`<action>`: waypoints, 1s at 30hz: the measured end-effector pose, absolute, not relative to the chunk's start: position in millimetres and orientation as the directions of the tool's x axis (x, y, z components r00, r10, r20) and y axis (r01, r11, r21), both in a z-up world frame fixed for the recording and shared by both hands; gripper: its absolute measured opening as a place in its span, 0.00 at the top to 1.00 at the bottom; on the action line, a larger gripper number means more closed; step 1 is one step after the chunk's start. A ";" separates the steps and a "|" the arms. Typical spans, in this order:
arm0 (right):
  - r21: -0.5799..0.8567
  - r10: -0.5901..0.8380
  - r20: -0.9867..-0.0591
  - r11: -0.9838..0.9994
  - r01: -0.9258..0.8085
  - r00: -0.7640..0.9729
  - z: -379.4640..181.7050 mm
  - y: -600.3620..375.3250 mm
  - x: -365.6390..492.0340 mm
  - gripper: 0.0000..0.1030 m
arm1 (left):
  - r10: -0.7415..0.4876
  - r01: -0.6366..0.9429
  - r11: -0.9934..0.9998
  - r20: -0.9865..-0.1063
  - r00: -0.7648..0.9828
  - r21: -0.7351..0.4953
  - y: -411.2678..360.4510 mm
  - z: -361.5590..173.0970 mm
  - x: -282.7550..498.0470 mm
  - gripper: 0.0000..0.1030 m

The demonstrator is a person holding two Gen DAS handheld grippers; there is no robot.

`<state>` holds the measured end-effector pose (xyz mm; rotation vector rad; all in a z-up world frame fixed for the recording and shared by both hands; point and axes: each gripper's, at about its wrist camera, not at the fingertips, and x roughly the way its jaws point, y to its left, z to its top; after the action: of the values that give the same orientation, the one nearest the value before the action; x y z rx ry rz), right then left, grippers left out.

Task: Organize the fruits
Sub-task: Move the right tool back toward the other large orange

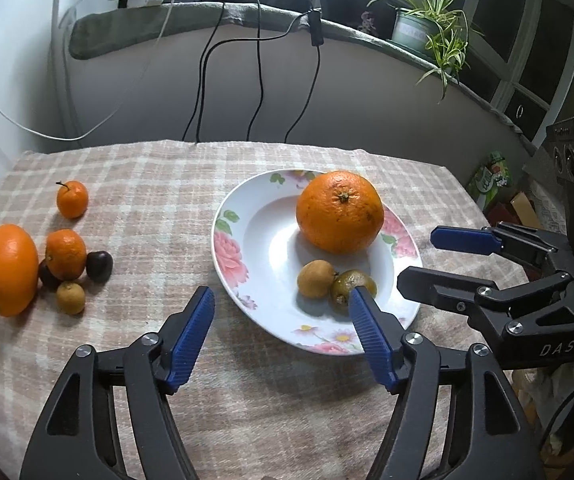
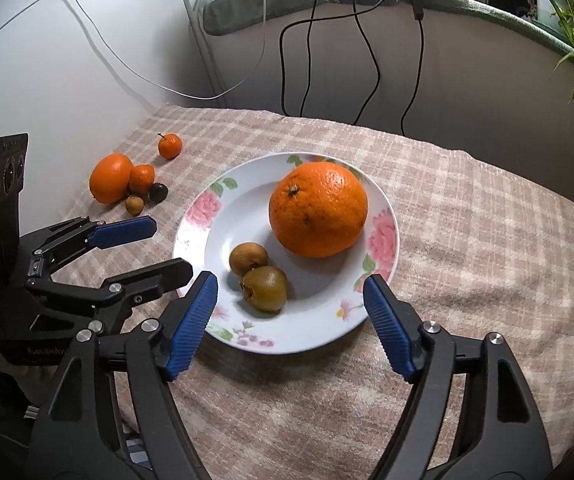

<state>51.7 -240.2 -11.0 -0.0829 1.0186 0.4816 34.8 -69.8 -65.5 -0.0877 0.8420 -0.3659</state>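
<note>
A white floral plate (image 1: 247, 240) (image 2: 215, 216) holds a large orange (image 1: 339, 212) (image 2: 318, 209) and two small brown fruits (image 1: 316, 279) (image 2: 265, 288). On the cloth to the left lie a big orange (image 1: 7, 270) (image 2: 111, 178), two small mandarins (image 1: 72, 199) (image 2: 170, 146), a dark plum (image 1: 99, 266) (image 2: 159, 192) and a small brown fruit (image 1: 70, 298) (image 2: 134, 204). My left gripper (image 1: 281, 300) is open and empty above the plate's near left rim. My right gripper (image 2: 291, 286) is open and empty over the plate's near edge; it also shows in the left wrist view (image 1: 419, 258).
A checked cloth (image 1: 159, 184) covers the table, which stands against a white wall. Black cables (image 1: 259, 80) hang behind it. A potted plant (image 1: 427, 24) stands on the back ledge. Boxes and packets (image 1: 495, 180) sit off the table's right side.
</note>
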 end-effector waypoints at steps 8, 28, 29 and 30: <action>0.164 0.370 -0.824 0.881 -0.444 0.430 -6.6 -229.0 57.1 0.23 | -0.333 0.255 0.942 -0.707 0.624 -0.219 -56.5 -62.8 33.9 0.32; 0.207 0.450 -0.805 0.825 -0.526 0.388 -2.4 -165.8 78.2 0.23 | -0.247 0.120 0.966 -0.689 0.682 -0.228 14.3 -61.0 31.6 0.32; 0.214 0.456 -0.804 0.821 -0.530 0.382 -2.6 -163.2 79.8 0.23 | -0.238 0.108 0.968 -0.688 0.686 -0.228 19.5 -61.2 31.1 0.32; 0.219 0.461 -0.803 0.817 -0.533 0.377 -3.2 -160.2 81.4 0.23 | -0.232 0.100 0.969 -0.687 0.689 -0.227 23.2 -61.5 30.7 0.32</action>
<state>81.4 -160.2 -3.2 -0.0808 0.9990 0.6363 30.7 23.2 -61.5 -0.1774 0.7902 -0.1868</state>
